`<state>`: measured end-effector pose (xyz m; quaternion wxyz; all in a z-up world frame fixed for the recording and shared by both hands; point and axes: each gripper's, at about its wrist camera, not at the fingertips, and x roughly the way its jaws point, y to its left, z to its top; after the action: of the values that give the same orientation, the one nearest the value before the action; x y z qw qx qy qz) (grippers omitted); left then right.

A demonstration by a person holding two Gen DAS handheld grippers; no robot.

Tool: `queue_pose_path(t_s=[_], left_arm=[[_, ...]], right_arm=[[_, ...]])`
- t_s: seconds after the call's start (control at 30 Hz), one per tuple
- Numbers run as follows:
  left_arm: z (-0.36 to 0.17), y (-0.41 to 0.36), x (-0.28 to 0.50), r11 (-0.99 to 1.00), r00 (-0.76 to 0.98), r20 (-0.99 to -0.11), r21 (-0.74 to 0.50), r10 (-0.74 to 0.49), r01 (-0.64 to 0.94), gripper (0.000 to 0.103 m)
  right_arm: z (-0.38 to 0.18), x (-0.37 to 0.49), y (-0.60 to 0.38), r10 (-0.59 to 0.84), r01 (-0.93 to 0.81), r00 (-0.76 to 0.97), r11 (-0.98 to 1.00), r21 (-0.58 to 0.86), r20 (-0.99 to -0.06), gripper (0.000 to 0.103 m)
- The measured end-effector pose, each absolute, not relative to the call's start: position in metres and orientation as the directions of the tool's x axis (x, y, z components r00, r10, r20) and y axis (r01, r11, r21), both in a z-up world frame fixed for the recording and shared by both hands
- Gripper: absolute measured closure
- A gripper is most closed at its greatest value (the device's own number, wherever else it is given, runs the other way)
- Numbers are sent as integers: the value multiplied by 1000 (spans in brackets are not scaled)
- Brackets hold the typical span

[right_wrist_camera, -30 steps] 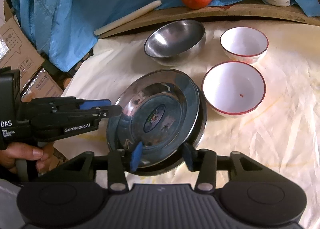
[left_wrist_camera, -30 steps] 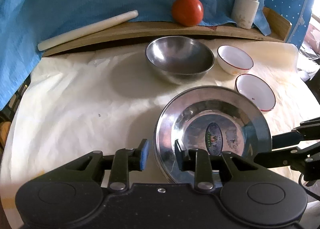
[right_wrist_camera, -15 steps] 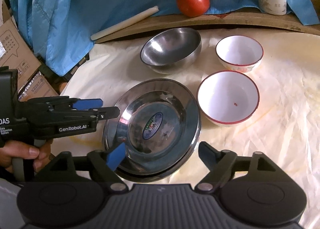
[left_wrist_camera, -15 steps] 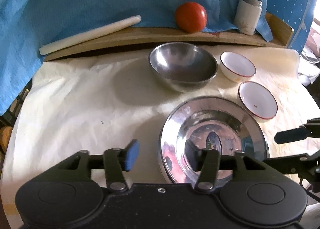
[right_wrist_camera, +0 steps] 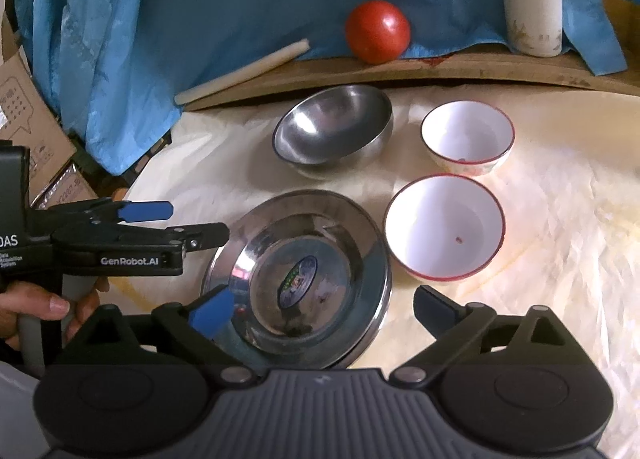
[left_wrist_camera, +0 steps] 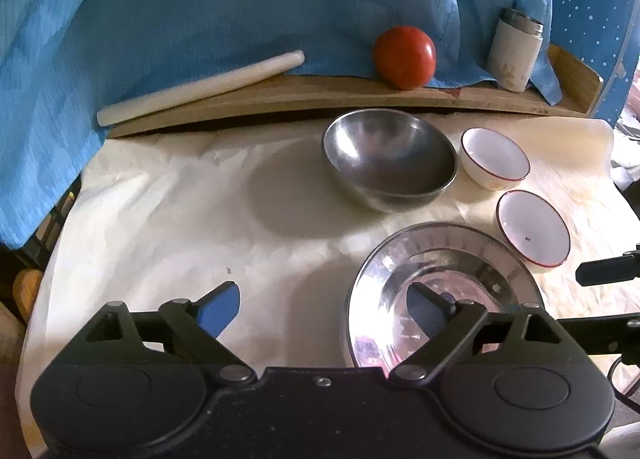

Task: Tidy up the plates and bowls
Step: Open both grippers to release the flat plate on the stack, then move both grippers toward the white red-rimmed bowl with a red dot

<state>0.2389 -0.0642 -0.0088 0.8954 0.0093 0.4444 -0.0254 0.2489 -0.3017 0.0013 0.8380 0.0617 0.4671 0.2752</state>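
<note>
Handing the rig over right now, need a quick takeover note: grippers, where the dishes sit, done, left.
Left gripper: jaws opening, gripping nothing, right finger over the plate rim.
Right gripper: jaws opening, gripping nothing, straddling the near rim.
Steel plates: stacked on the cloth, released.
Steel bowl: behind the stack, tilted.
Two red-rimmed white bowls, near and far: separate, right of the plates.
Done: plates stacked.
Left: probably nest the white bowls, place the steel bowl.

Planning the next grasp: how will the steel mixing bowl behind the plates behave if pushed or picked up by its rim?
The steel mixing bowl already sits tilted on its rounded underside, so a push would likely rock or spin it. Its polished wall looks slippery for pads. It looks thin-walled, so probably light for its size and not fragile. The white bowl close beside it could get knocked.
</note>
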Motion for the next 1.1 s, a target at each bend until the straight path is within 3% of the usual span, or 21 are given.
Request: queue_pose_path(t_s=[0.17, 0.37, 0.6, 0.77, 1.1], left_arm=[[-3, -64, 244, 995, 612, -788, -13, -69, 96, 4], [4, -74, 253, 976, 618, -770, -28, -158, 215, 2], [12, -91, 268, 922, 569, -754, -122, -327, 368, 2], [11, -108, 280, 887, 530, -739, -200, -416, 417, 1], [1, -138, 300, 873, 465, -761, -273, -453, 405, 1]], right_arm=[[7, 246, -305, 490, -371, 462, 864, 340, -739, 1], [15, 241, -316, 409, -257, 564, 913, 318, -717, 0], [27, 232, -331, 188, -32, 708, 971, 236, -680, 0], [26, 222, -342, 70, 93, 692, 978, 184, -719, 0], [18, 240, -365, 74, 112, 633, 976, 186, -771, 0]])
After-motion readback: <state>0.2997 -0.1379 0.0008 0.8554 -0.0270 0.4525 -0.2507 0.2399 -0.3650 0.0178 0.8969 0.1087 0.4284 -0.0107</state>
